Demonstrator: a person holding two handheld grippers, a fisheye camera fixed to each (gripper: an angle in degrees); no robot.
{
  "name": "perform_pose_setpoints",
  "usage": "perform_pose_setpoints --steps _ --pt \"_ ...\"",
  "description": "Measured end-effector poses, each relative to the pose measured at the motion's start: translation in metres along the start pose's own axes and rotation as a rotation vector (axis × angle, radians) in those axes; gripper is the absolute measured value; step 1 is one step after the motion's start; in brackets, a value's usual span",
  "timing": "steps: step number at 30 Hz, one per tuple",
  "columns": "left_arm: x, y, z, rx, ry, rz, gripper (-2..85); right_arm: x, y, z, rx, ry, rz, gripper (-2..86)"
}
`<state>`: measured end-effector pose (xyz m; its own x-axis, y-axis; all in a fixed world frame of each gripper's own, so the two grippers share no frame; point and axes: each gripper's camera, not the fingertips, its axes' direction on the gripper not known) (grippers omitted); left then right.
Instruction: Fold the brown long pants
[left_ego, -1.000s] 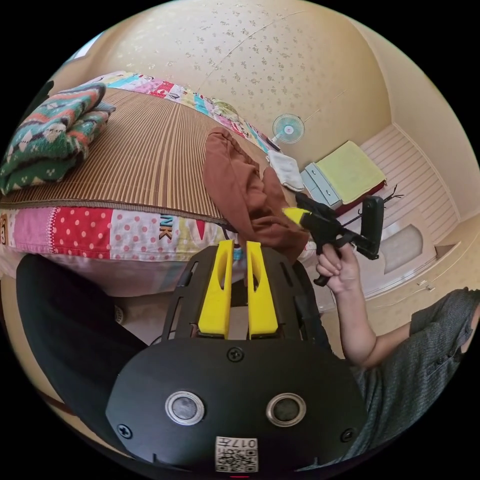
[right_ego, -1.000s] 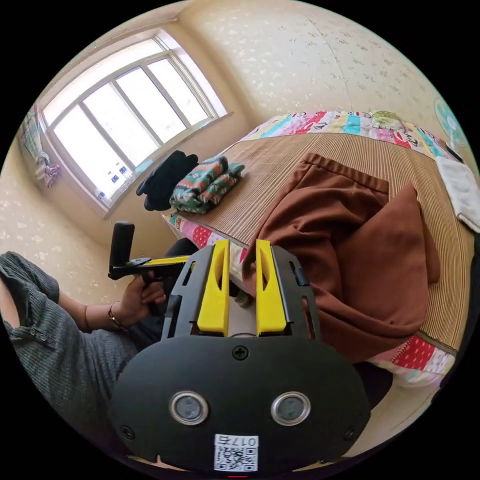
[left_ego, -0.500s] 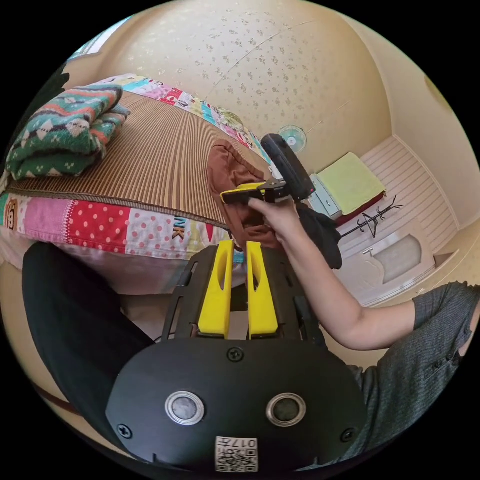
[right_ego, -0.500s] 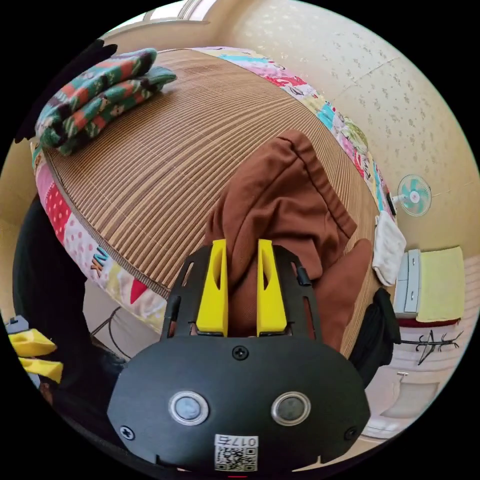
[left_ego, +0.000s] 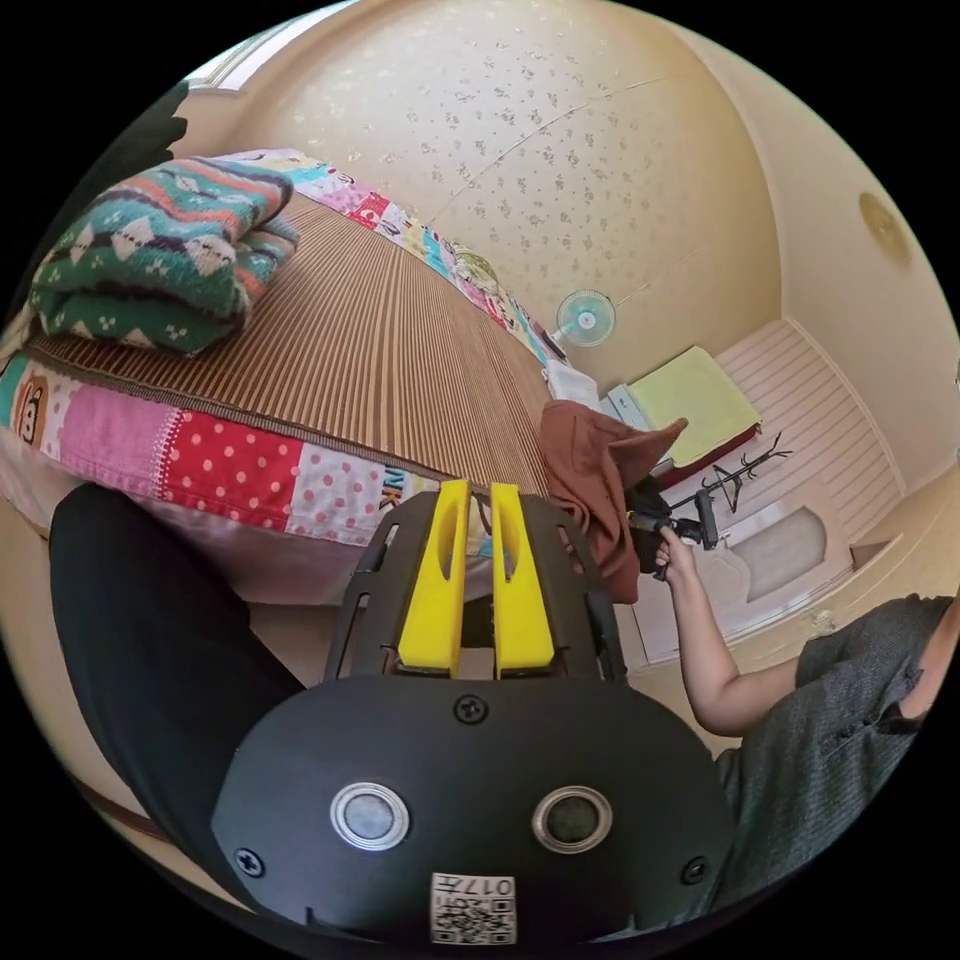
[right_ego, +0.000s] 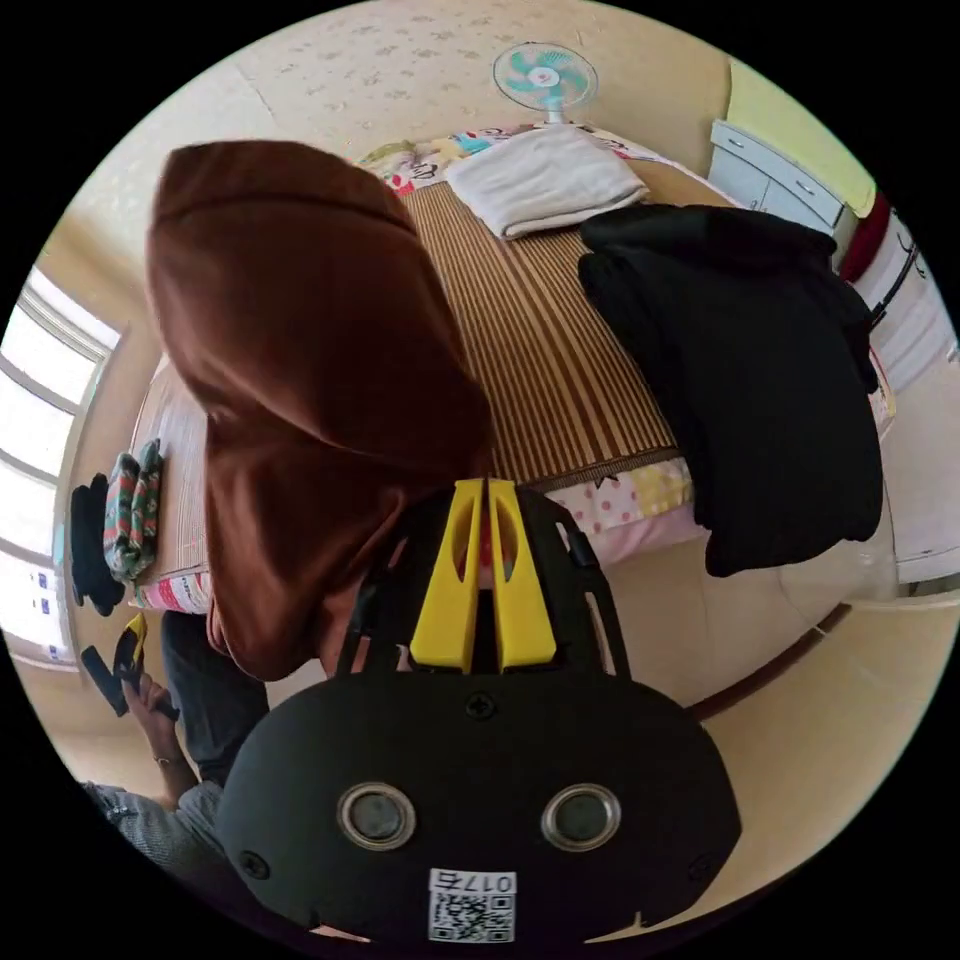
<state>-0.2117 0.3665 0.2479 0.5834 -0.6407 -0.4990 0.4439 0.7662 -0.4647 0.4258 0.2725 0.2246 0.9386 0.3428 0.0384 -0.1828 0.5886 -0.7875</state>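
Observation:
The brown long pants (right_ego: 300, 380) hang bunched in the air close before the right gripper view's camera, lifted off the striped bed mat (right_ego: 540, 330). My right gripper (right_ego: 485, 487) has its yellow jaws pressed together at the tips on the pants' edge. In the left gripper view the pants (left_ego: 590, 480) dangle past the bed's edge from the right gripper (left_ego: 645, 515), which a hand holds. My left gripper (left_ego: 478, 492) hovers short of the bed's side. Its jaws stand a narrow slit apart with nothing between them. It also appears low left as the left gripper (right_ego: 125, 650).
A folded green patterned knit (left_ego: 160, 260) lies at one end of the mat (left_ego: 380, 340). A white folded towel (right_ego: 545, 180) and a black garment (right_ego: 760, 380) draped over the edge lie at the other. A fan (right_ego: 545, 78) and a dresser (left_ego: 700, 390) stand beyond.
The right gripper went from open over the pants to shut, and carried them up off the mat and sideways past the bed's edge. The left gripper's jaws kept the same gap.

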Motion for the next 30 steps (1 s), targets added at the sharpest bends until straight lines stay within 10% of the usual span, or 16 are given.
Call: perform_pose_setpoints --steps 8,18,20,30 --pt "0.022 0.012 0.009 -0.046 0.010 0.043 4.6 -0.005 0.036 -0.047 0.156 -0.324 0.086 18.1" --pt "0.020 0.040 -0.013 -0.009 -0.002 -0.010 4.7 0.062 0.045 0.016 0.128 -0.455 0.429 15.6" --pt "0.020 0.044 -0.020 -0.001 0.010 -0.022 4.7 0.043 0.038 0.020 0.131 -0.503 0.317 3.4" --pt "0.069 0.057 -0.051 0.104 0.117 0.116 4.0 -0.241 0.118 -0.235 0.427 -0.458 -0.893 0.4"
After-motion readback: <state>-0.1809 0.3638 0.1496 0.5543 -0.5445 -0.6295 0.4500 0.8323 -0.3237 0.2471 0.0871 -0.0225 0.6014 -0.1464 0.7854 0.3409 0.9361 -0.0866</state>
